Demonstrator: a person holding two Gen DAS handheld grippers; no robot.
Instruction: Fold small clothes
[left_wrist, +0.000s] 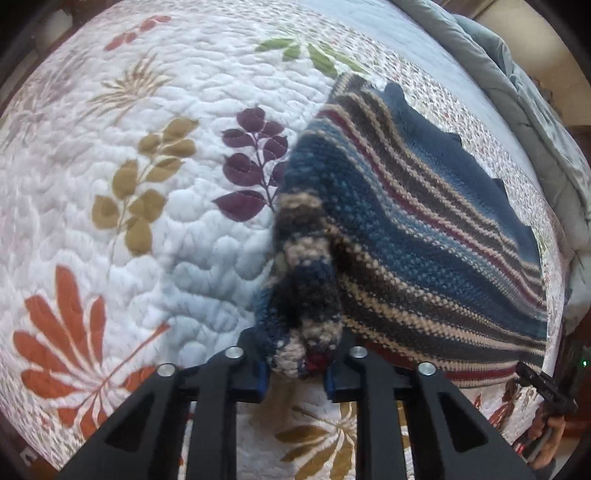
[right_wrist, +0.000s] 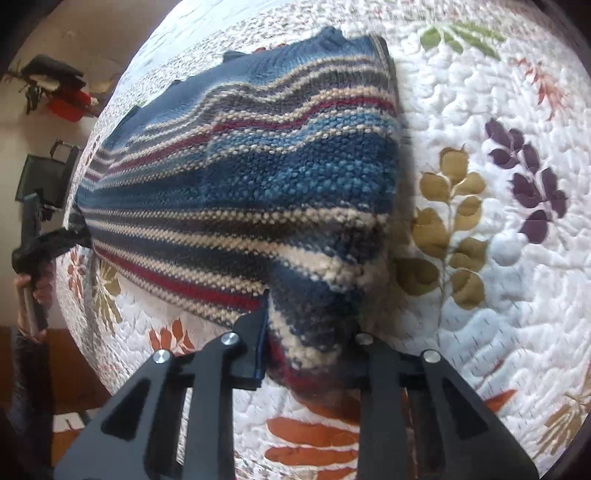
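Note:
A knitted garment (left_wrist: 406, 229) with blue, cream, grey and red stripes lies spread on a white quilt with leaf prints (left_wrist: 147, 240). My left gripper (left_wrist: 295, 369) is shut on one near corner of it, and bunched knit fills the gap between the pads. In the right wrist view the same garment (right_wrist: 258, 177) stretches away to the left. My right gripper (right_wrist: 310, 362) is shut on its other near corner, and the fabric rises into the jaws. Each view catches the other gripper at its edge, held in a hand: the right gripper (left_wrist: 543, 384) and the left gripper (right_wrist: 55, 236).
A grey duvet (left_wrist: 517, 92) is heaped along the far right edge of the bed. Beyond the bed's left side are a beige wall, dark and red things on a shelf (right_wrist: 62, 88), a black chair (right_wrist: 40, 181) and a brown floor (right_wrist: 74, 369). The quilt (right_wrist: 498, 277) extends to the right.

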